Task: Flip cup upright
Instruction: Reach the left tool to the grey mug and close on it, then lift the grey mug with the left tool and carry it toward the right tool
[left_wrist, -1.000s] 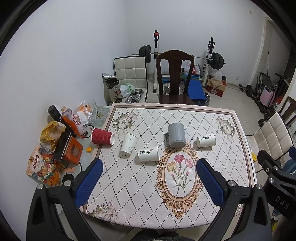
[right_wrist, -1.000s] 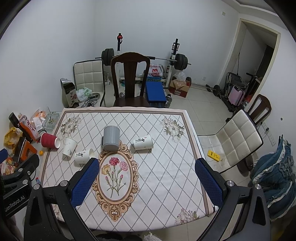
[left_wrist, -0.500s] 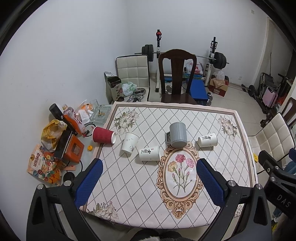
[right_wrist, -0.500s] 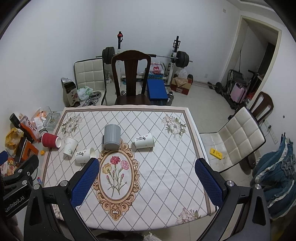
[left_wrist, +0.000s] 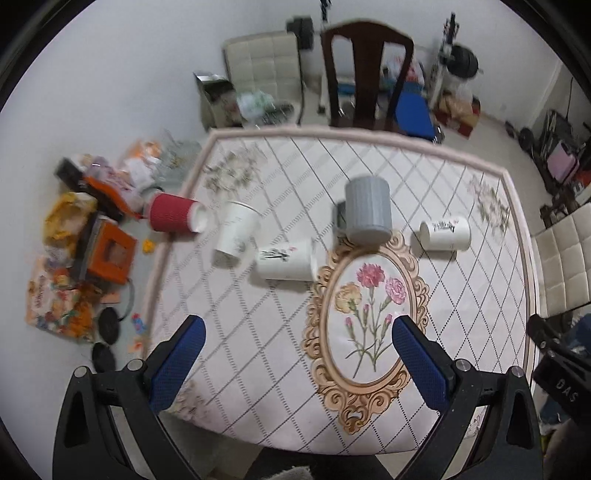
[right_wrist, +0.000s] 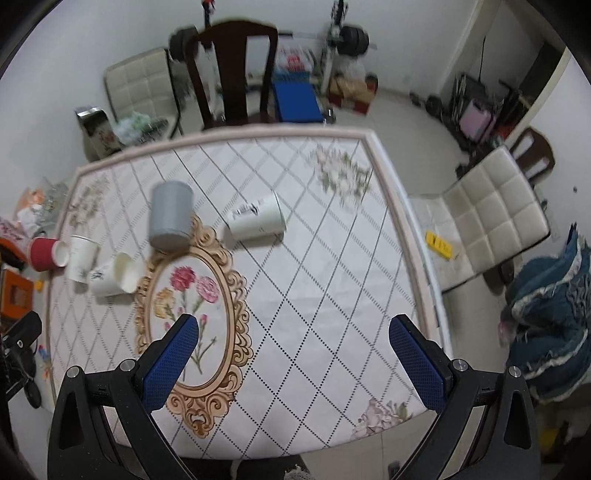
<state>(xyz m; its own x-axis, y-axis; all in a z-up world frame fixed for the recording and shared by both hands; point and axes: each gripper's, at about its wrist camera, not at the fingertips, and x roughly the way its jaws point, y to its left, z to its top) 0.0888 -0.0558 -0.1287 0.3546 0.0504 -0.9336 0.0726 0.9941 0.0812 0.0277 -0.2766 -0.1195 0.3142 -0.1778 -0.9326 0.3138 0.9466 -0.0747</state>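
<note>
Several cups sit on the patterned table (left_wrist: 461, 280). A grey ribbed mug (left_wrist: 367, 208) stands upside down, also in the right wrist view (right_wrist: 171, 216). A red paper cup (left_wrist: 173, 218) lies on its side at the left edge. A white paper cup (left_wrist: 237, 233) stands upside down beside it. Two white printed cups lie on their sides, one left of centre (left_wrist: 284, 259) and one at the right (left_wrist: 445, 233). My left gripper (left_wrist: 297, 358) and right gripper (right_wrist: 293, 356) are open, empty and held high above the near side of the table.
A dark wooden chair (left_wrist: 365, 74) stands at the table's far side. Cream padded chairs stand at the far left (left_wrist: 264, 68) and at the right (right_wrist: 491, 218). Snack bags and an orange box (left_wrist: 109, 254) litter the floor on the left. Weight equipment lines the back wall.
Both grippers have moved down and forward toward the table, so the cups look larger. The view is motion-blurred. No cup has moved.
</note>
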